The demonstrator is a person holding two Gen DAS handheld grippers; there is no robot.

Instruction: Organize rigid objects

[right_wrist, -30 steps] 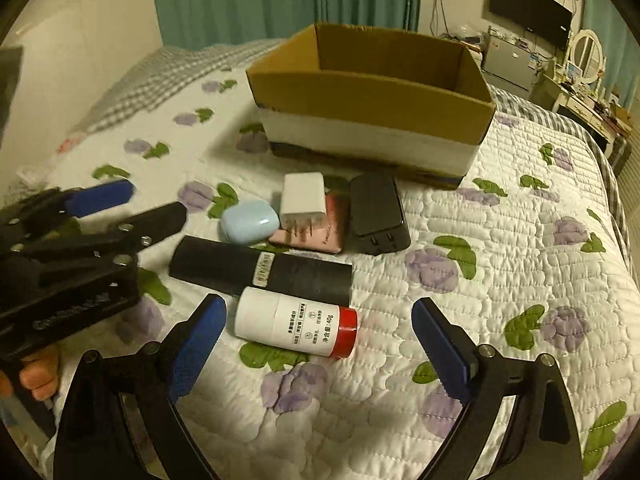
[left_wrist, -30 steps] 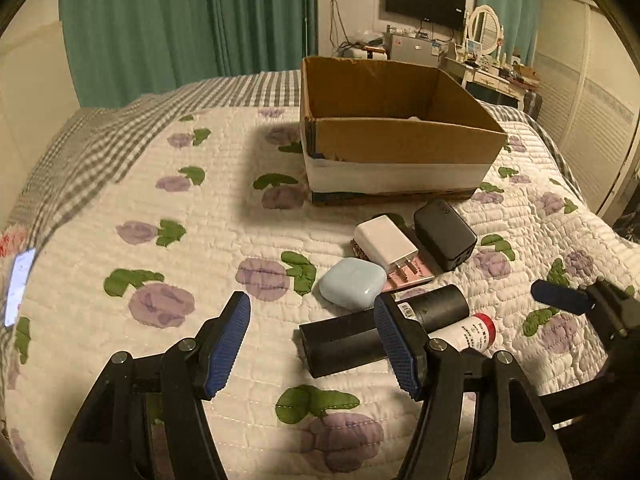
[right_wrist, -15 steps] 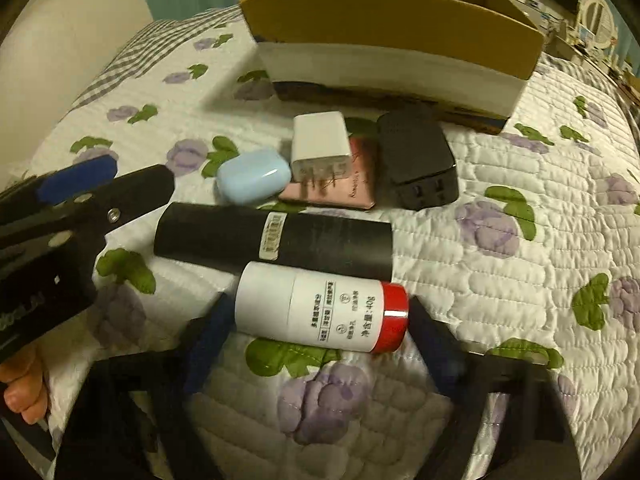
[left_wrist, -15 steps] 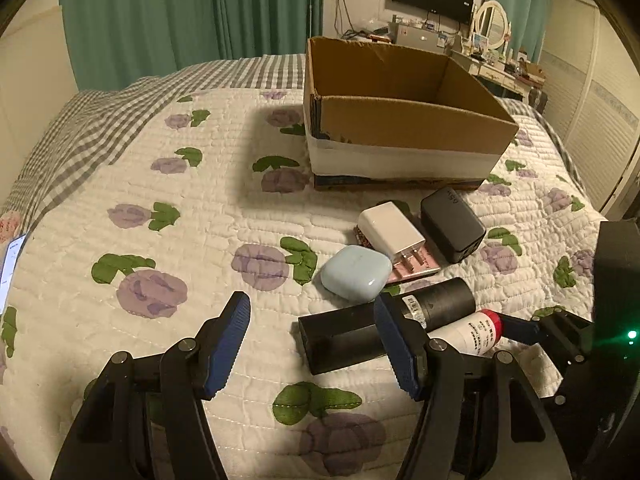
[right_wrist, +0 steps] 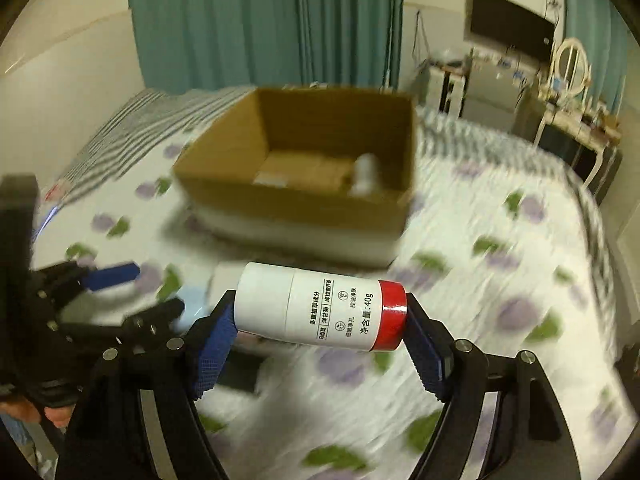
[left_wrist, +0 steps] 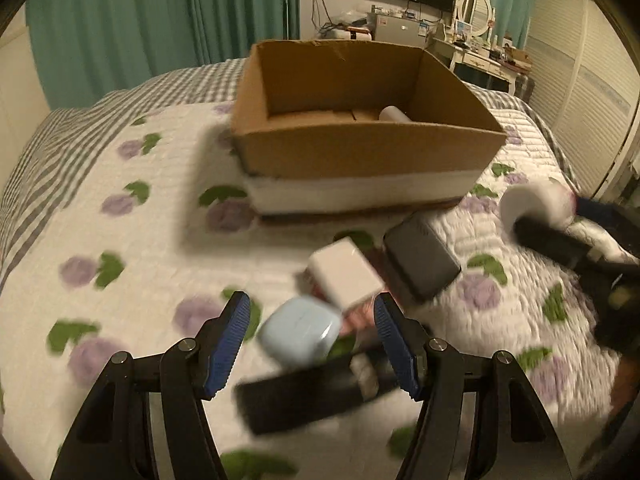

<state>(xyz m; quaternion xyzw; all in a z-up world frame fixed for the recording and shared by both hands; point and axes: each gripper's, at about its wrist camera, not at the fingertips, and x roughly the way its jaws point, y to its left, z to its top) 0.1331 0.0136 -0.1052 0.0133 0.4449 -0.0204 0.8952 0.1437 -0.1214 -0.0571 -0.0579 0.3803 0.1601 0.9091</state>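
My right gripper [right_wrist: 320, 340] is shut on a white tube with a red cap [right_wrist: 320, 311], held crosswise above the quilt; it also shows end-on in the left wrist view [left_wrist: 534, 206]. My left gripper [left_wrist: 312, 340] is open and empty, low over a light blue case [left_wrist: 298, 333] and a black cylinder [left_wrist: 312, 392]. A white charger [left_wrist: 344, 274] and a black charger [left_wrist: 420, 256] lie beside them. The open cardboard box [left_wrist: 360, 152] stands behind, with a white item [left_wrist: 394, 114] inside; the right wrist view shows the box [right_wrist: 304, 200] too.
The flowered quilt [left_wrist: 132, 240] covers the bed. Teal curtains [left_wrist: 160, 20] hang behind. A dresser with a mirror [left_wrist: 476, 12] and a TV stand at the back right. A phone glows at the bed's left edge [right_wrist: 50, 216].
My right gripper closed on the white red-capped tube and lifted it off the quilt toward the box. My left gripper moved forward over the blue case and black cylinder.
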